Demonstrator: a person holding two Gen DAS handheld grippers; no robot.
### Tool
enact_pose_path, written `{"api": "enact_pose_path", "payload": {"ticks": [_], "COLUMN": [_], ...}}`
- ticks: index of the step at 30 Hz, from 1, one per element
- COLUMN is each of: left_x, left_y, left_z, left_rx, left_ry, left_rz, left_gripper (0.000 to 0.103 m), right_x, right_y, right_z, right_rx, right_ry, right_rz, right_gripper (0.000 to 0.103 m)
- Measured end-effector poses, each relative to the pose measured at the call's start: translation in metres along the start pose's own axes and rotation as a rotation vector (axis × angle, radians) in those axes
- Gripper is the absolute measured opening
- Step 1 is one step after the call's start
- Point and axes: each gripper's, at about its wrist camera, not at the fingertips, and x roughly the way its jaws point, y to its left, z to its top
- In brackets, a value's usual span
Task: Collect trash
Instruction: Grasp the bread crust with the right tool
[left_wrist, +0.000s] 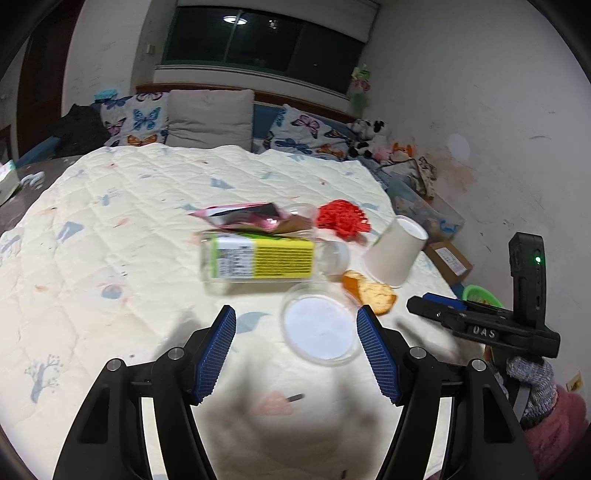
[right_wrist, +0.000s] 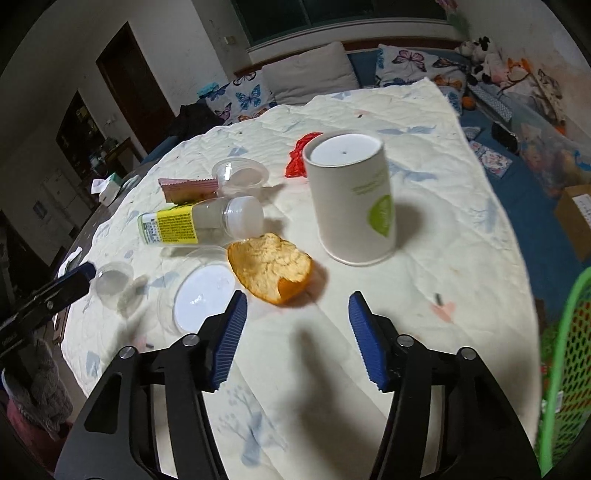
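On the cream quilted bed (right_wrist: 424, 229) lie one upturned white paper cup (right_wrist: 351, 199), one orange peel (right_wrist: 271, 269), one yellow-labelled clear bottle (right_wrist: 199, 221), one red net (left_wrist: 343, 218), and three clear plastic tubs. Both the left hand-held gripper (left_wrist: 295, 354) and the right hand-held gripper (right_wrist: 295, 341) hang spread, empty.

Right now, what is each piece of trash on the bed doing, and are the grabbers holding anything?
paper cup: upside down, leaning
bottle: lying on its side, capped
orange peel: lying inside up
plastic lid: lying flat
pink wrapper: torn open, lying flat
left hand-held gripper: open, empty
right hand-held gripper: open, empty
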Motion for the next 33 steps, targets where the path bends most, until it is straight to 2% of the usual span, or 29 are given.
{"api": "enact_pose_path", "payload": {"ticks": [10, 15, 18, 33], "left_x": [-0.001, 0.001, -0.001, -0.016], "left_y": [0.027, 0.032, 0.033, 0.031], "left_z": [-0.004, -0.003, 0.000, 0.001], "left_rx": [-0.035, -0.021, -0.017, 0.022], "left_ry": [0.014, 0.023, 0.016, -0.023], "left_rz": [0.039, 0.051, 0.050, 0.067], "left_gripper": [0.065, 0.065, 0.065, 0.067], "right_x": [0.036, 0.045, 0.043, 0.014], "right_y": [-0.002, -0.007, -0.008, -0.018], "right_z": [0.012, 0.013, 0.012, 0.000], "right_rx": [0.062, 0.088, 0.084, 0.055], "right_ry": [0.035, 0.044, 0.032, -0.012], "right_rz": [0.006, -0.008, -0.016, -0.039], "right_gripper": [0.039, 0.023, 0.018, 0.013]}}
